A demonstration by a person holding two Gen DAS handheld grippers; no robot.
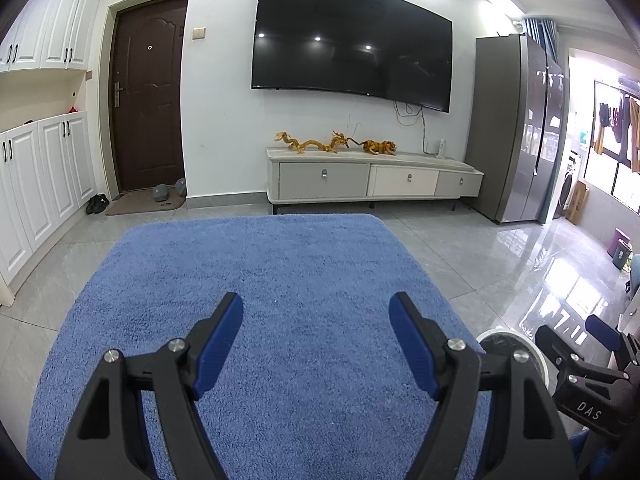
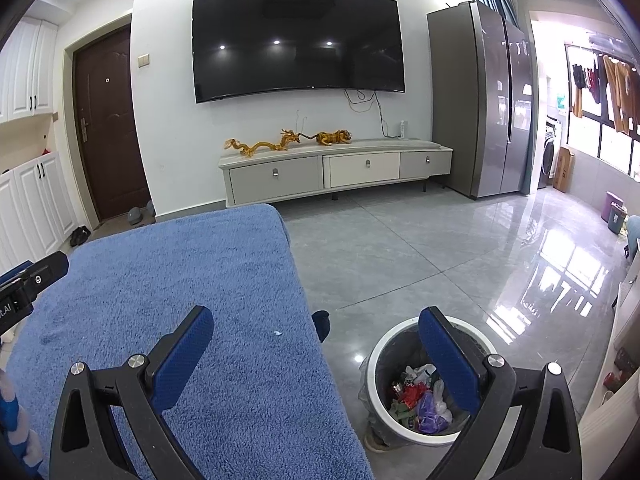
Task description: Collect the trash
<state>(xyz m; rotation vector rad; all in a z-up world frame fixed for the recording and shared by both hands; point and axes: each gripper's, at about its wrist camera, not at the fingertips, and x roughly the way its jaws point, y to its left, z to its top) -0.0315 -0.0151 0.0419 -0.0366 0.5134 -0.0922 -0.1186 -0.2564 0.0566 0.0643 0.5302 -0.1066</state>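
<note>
A blue fluffy cloth (image 1: 256, 312) covers the table in front of me. My left gripper (image 1: 316, 312) hangs open over it with nothing between its blue pads. My right gripper (image 2: 316, 330) is open too, straddling the table's right edge. Below its right finger a white-rimmed bin (image 2: 374, 364) with a dark liner stands on the floor, holding crumpled wrappers (image 2: 420, 400) in red, purple, white and green. A tiny white scrap (image 2: 277, 333) lies on the cloth (image 2: 200, 280) near the right edge. The bin's rim (image 1: 496, 338) and the right gripper (image 1: 588, 340) show at the lower right of the left wrist view.
A low TV cabinet (image 2: 336, 168) with golden figurines stands against the far wall under a wall TV (image 2: 296, 40). A grey fridge (image 2: 476, 100) is at the right, a brown door (image 2: 108, 120) and white cupboards at the left. Glossy tiled floor (image 2: 420, 248) stretches between.
</note>
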